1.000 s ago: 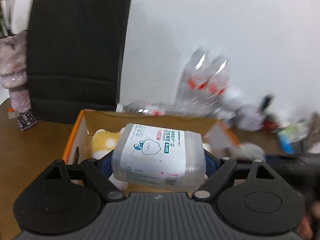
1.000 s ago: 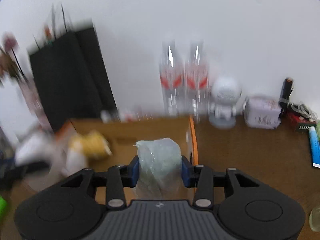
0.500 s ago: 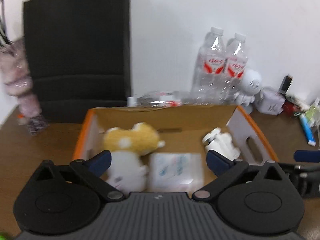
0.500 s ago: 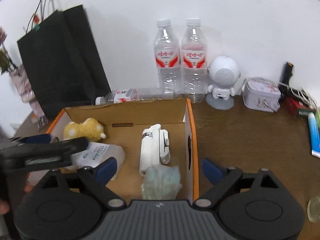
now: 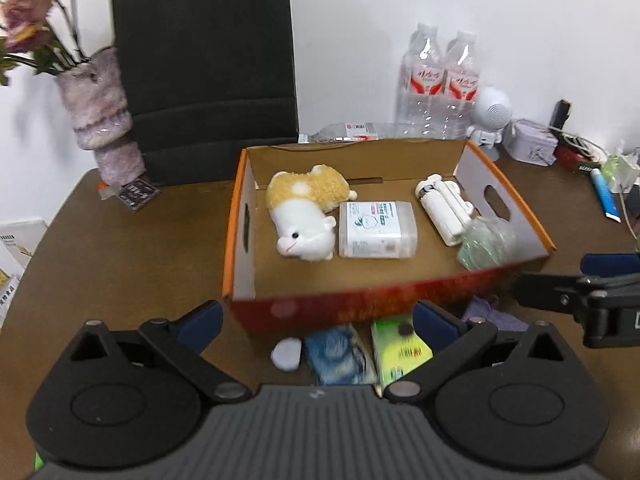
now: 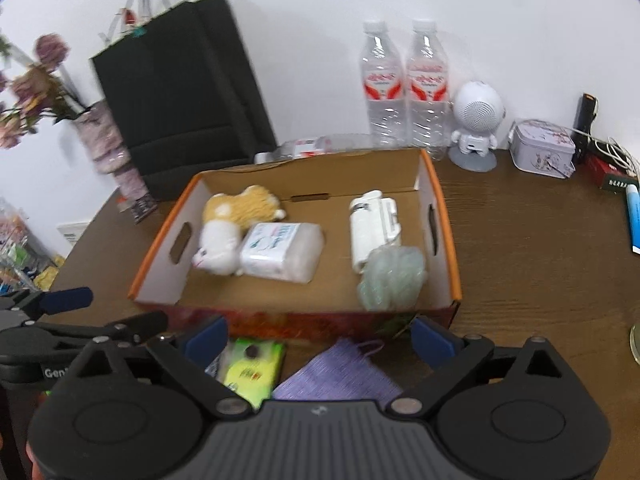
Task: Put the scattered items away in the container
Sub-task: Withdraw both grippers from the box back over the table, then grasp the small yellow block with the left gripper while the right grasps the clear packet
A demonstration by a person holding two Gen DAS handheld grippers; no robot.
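A cardboard box with orange rims sits on a brown table, and four things lie in it. One plush toy, yellow and white, lies at the left, touching one clear swab tub beside it. One white gadget lies toward the right wall, and one pale green mesh ball rests against its near end, in the box's near right corner.

Four items lie on the table in front of the box. Seen from the left wrist they are one small white oval, one blue packet, one green packet and one purple cloth. The right wrist view shows the green packet and the purple cloth side by side just before the box's front wall.

The left gripper hangs over the oval and the two packets, its jaws wide apart and holding nothing. The right gripper hangs over the cloth and the green packet, its jaws also spread and empty. Each gripper shows at the edge of the other's view.

Behind the box stand two upright water bottles, close together, and a third bottle lies flat against the box's back wall. One black bag, one vase of flowers, one white robot figure and one tin stand along the back of the table.
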